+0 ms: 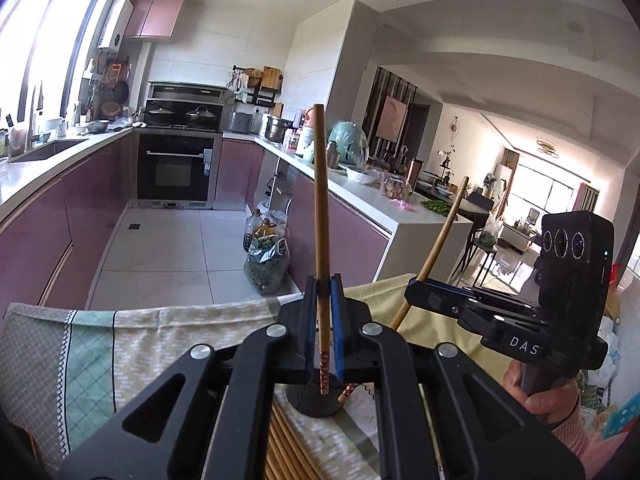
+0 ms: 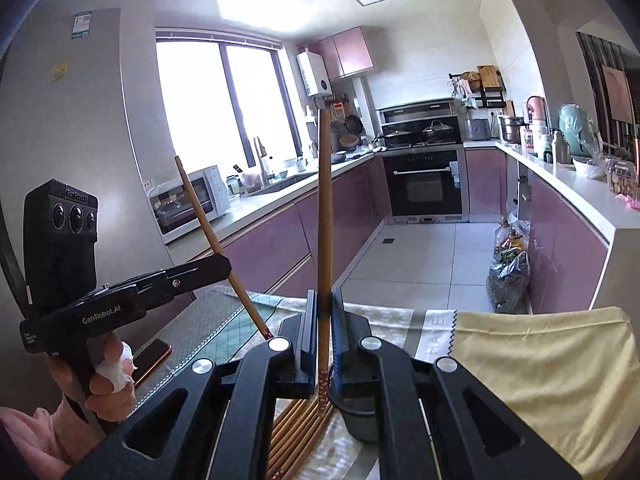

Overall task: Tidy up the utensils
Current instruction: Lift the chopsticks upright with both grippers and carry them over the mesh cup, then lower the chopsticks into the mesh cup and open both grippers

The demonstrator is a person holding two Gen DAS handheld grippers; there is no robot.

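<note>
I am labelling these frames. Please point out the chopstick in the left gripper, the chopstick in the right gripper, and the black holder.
Left chopstick [image 1: 322, 216]: left wrist view, middle of shaft.
Right chopstick [image 2: 324, 240]: right wrist view, middle of shaft.
Black holder [image 2: 358, 420]: right wrist view, front wall.

The air above the cloth-covered table [image 1: 168, 344] is open toward the kitchen floor [image 1: 168, 248], which lies bare down the middle between the two counters. Along the right counter [image 1: 360, 200], bottles and a bag of greens [image 1: 267, 264] stand on the floor and narrow that side. Low on the table, a row of chopsticks [image 2: 296, 428] and a small black holder [image 2: 358, 420] take up the near space. Each gripper's upright chopstick [image 1: 322, 216] crosses the air in front of it, and the right gripper [image 1: 412, 286] stands close beside the left gripper [image 2: 224, 264], leaving little room between them.
</note>
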